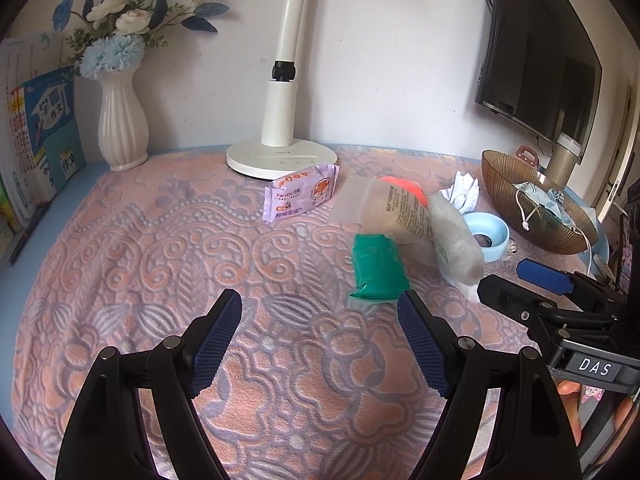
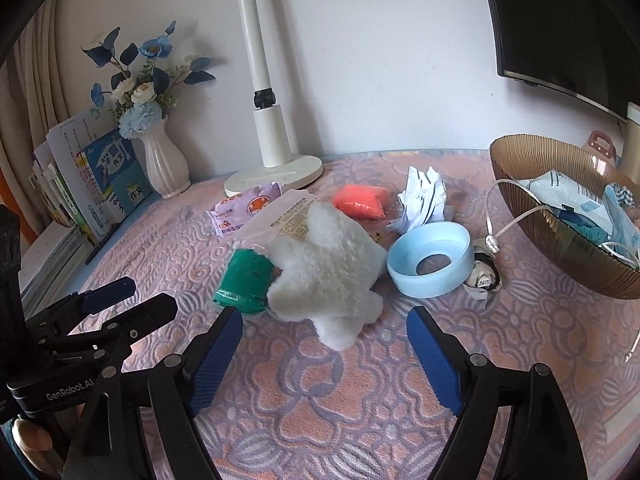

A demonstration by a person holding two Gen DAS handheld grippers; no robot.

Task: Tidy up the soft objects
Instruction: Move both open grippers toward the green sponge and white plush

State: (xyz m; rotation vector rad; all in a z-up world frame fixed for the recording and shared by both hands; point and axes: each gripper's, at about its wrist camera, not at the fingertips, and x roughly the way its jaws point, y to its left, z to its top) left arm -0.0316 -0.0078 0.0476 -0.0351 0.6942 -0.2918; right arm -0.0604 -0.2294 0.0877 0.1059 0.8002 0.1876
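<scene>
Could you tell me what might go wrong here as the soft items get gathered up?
The white plush overlaps the green packet, so the open right gripper might drag both. A cord trails over the brown bowl's rim and could snag. The blue ring sits close beside the plush.

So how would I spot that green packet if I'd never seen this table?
Start at the white lamp base and come forward across the pink patterned cloth. The green packet lies left of the fluffy white toy, touching it. It is the only green thing; its orange twin lies farther back.
</scene>
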